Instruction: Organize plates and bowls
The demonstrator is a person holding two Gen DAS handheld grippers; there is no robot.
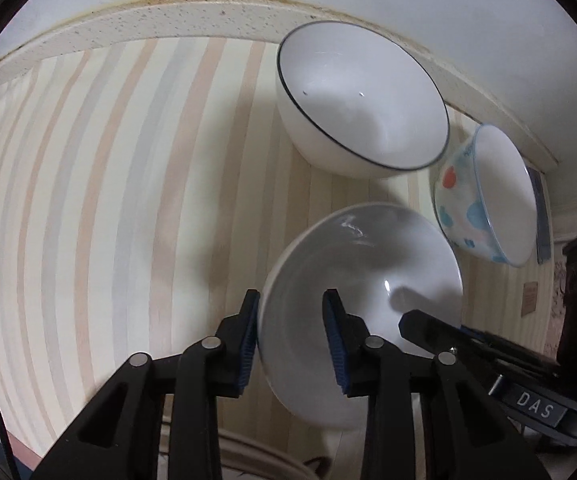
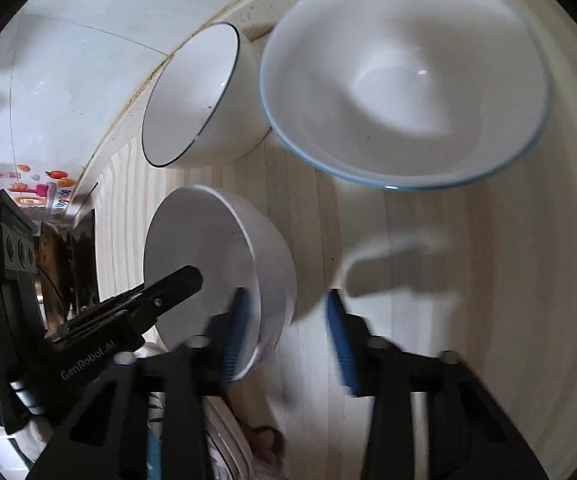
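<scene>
A plain white bowl (image 1: 362,280) sits on the striped counter right in front of my left gripper (image 1: 292,344). The left gripper is open, its jaws straddling the bowl's near left rim. Behind it stands a white bowl with a dark rim (image 1: 360,96), and to the right a bowl with blue and orange dots (image 1: 484,196). In the right wrist view my right gripper (image 2: 288,340) is open and empty, just right of the plain bowl (image 2: 216,268). The dark-rimmed bowl (image 2: 200,96) and the blue-rimmed bowl (image 2: 404,76) lie beyond it.
The counter's speckled back edge (image 1: 192,20) meets a white wall. The right gripper's body (image 1: 528,380) shows at the lower right of the left wrist view; the left gripper's body (image 2: 88,332) shows at the left of the right wrist view. Stacked dishes (image 2: 224,440) lie below.
</scene>
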